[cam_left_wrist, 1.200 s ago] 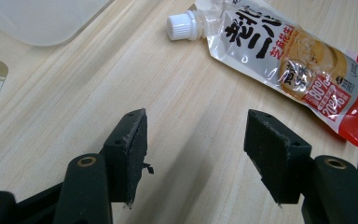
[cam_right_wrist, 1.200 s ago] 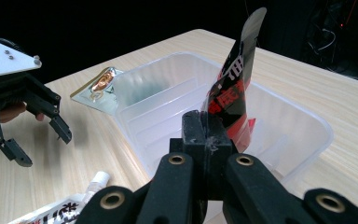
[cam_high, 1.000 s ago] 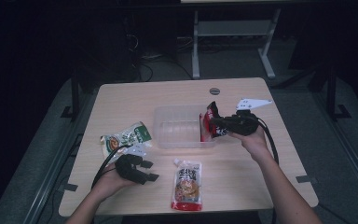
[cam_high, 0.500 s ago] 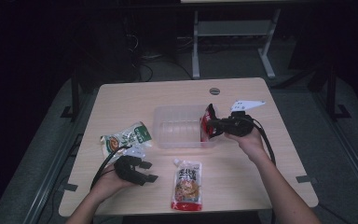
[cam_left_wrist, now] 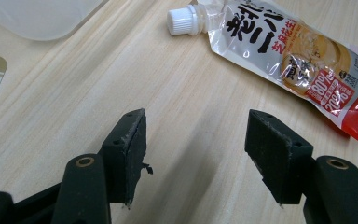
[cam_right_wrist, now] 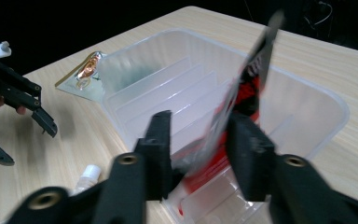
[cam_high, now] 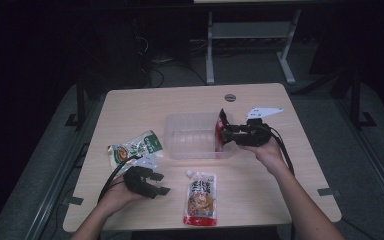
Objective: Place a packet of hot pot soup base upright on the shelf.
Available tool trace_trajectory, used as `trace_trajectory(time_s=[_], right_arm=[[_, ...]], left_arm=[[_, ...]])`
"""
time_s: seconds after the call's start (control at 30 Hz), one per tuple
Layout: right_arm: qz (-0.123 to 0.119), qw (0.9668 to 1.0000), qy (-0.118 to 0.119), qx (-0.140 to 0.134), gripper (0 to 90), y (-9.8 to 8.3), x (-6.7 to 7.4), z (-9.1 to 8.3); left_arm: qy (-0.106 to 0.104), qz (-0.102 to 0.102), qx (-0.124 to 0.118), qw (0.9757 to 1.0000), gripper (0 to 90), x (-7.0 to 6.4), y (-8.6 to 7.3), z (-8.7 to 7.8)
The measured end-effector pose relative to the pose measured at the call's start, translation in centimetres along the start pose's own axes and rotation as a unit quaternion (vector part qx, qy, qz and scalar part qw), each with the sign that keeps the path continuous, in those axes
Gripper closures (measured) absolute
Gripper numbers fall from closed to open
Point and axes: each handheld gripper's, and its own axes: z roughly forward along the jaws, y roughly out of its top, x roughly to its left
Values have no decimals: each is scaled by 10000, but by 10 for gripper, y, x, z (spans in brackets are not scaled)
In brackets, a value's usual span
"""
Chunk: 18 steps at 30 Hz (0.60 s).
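Note:
A clear plastic container (cam_high: pixel 192 135) stands mid-table. At its right end my right gripper (cam_high: pixel 223 134) points into it. Its jaws have just been opening, and a red packet (cam_right_wrist: pixel 251 84) stands on edge, blurred, loose between them (cam_right_wrist: pixel 200 135), its lower end inside the container (cam_right_wrist: pixel 307 93). In the high view the red packet (cam_high: pixel 222 131) leans at the container's right wall. My left gripper (cam_high: pixel 160 184) rests low at the front left, jaws open (cam_left_wrist: pixel 196 140) over bare wood. A spouted sauce pouch (cam_high: pixel 200 197) lies flat just right of it, white cap toward the container (cam_left_wrist: pixel 289 56).
A green and white snack packet (cam_high: pixel 135 147) lies left of the container, close behind my left hand. A round grommet (cam_high: pixel 230 97) sits near the wooden table's far edge (cam_high: pixel 190 90). The floor around is dark, with a metal frame (cam_high: pixel 250 30) beyond.
My right gripper's jaws have parted, releasing the red packet, which now blurs between them at the container's right end. Neither hand has shifted; the left gripper is unchanged.

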Motion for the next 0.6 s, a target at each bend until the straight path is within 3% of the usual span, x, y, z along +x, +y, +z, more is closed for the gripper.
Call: trace_trajectory(time_s=[0.3, 0.4, 0.6], right_arm=[[77, 10000, -29, -55, 303, -1, 0, -9], [-5, 9999, 108, 8, 267, -2, 4, -12], [-272, 9991, 77, 328, 237, -6, 14, -17]], left_arm=[[1, 37, 2, 10000, 379, 0, 0, 0], [3, 25, -18, 10000, 378, -1, 0, -1], [0, 33, -33, 10000, 377, -1, 0, -1]])
